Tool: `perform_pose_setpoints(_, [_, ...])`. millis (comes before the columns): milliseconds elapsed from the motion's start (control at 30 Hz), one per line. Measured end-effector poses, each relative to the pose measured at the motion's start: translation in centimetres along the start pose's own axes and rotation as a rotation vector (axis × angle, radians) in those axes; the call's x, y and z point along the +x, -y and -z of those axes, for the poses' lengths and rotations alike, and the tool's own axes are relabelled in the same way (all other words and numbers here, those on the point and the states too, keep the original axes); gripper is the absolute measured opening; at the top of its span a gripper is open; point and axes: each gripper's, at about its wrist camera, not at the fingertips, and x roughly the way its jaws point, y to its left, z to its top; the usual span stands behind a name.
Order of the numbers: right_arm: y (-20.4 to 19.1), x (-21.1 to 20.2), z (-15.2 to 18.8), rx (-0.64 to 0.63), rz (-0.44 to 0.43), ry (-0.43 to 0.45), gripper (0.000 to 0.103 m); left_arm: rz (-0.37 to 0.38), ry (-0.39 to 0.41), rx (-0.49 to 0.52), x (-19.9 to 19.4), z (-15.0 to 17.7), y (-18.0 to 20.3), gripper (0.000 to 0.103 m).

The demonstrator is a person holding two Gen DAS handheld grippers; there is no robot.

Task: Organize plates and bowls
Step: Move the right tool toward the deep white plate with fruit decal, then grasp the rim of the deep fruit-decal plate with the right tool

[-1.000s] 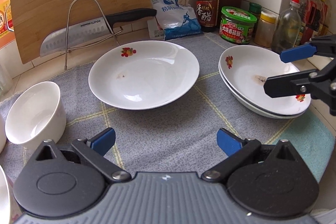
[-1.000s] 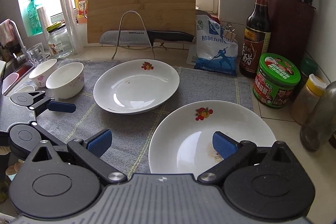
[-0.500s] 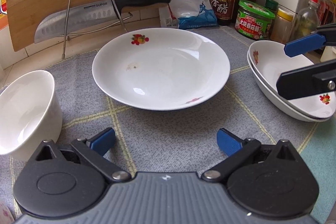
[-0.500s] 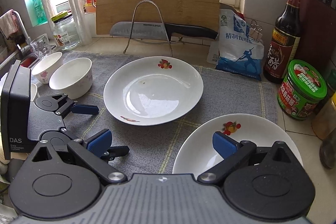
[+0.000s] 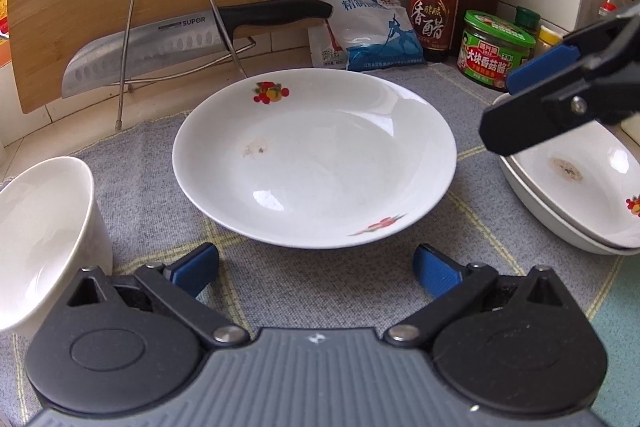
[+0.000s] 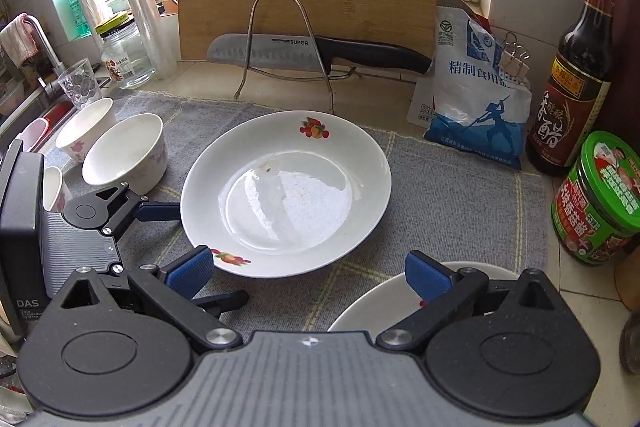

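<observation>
White and flower-printed, the plate [image 5: 316, 159] lies on the grey mat [image 5: 472, 99] straight ahead of the left tool [image 5: 316, 265], whose jaws stand wide apart and empty just short of its near rim. To that tool's left sits a white bowl [image 5: 40, 235]. The right tool [image 6: 306, 271], also spread apart and empty, hovers over the stacked plates [image 5: 580, 187] at the right.
</observation>
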Motion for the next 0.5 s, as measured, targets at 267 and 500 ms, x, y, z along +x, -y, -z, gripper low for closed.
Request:
perform_pose_setpoints(267, [0.8, 2.7, -3.3, -0.085, -0.046, -0.034, 0.103, -0.011, 0.015, -0.013, 0.2, -0.1, -0.1, 0.103])
perform_pose_setpoints(500, [2.1, 6.3, -5.4, -0.115, -0.072, -0.078, 0.103, -0.018, 0.013, -0.02, 0.3, -0.2, -0.1, 0.103])
